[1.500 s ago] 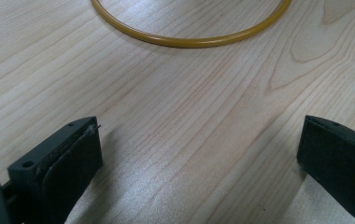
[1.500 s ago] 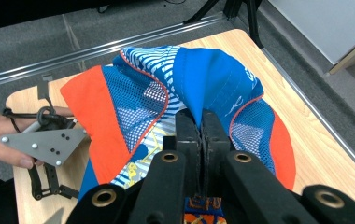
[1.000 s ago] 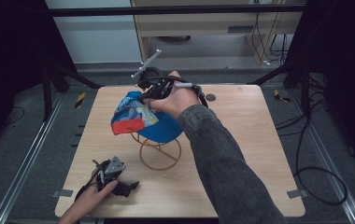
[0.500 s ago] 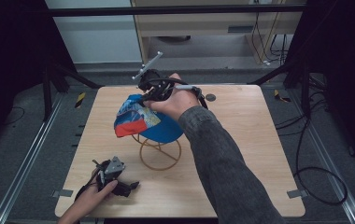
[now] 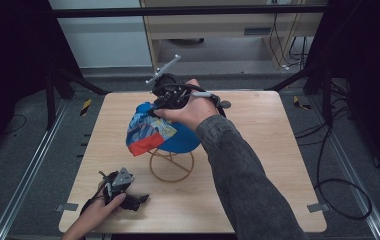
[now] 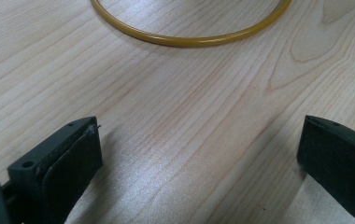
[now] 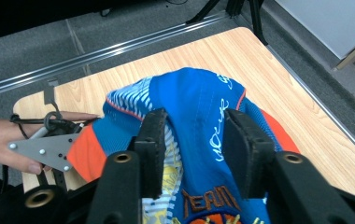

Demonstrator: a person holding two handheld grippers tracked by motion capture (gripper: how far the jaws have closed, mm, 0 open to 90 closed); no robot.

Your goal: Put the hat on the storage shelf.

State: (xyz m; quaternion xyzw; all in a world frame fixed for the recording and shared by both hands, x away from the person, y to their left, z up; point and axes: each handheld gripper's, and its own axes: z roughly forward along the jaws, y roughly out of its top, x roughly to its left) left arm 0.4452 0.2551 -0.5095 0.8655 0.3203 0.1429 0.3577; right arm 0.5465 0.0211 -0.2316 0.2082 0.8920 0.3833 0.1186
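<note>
While the right gripper (image 5: 154, 111) is held above the middle of the worktop (image 5: 258, 165), its jaws are closed on the crown fabric of a blue cap (image 5: 150, 131). In the right gripper view the two black jaws stand on either side of a fold of the cap (image 7: 199, 121), pinching it between them; white lettering and an orange-trimmed panel are visible on the fabric. Cap has blue, white-striped and orange-red sections, with the orange-red edge hanging lowest toward the left in the high view.

Cap sits over the top of a yellow wire stand (image 5: 171, 165), draped on its upper part. The stand's round base ring rests flat on the worktop, directly below the cap. Whether the cap's weight is carried by the stand or by the gripper: cannot tell.

Right hand (image 5: 190, 107) wraps the gripper body; grey sleeve runs down to the bottom edge of the high view.

Left gripper (image 5: 140, 199) lies low at the near-left corner of the worktop, held by the left hand (image 5: 95, 212), well apart from the stand and cap. In the left gripper view its jaws are spread wide with bare wood grain between them, holding nothing. An arc of the stand's yellow base ring (image 6: 189, 39) crosses the top of that view, ahead of the jaws and not touching them.
</note>
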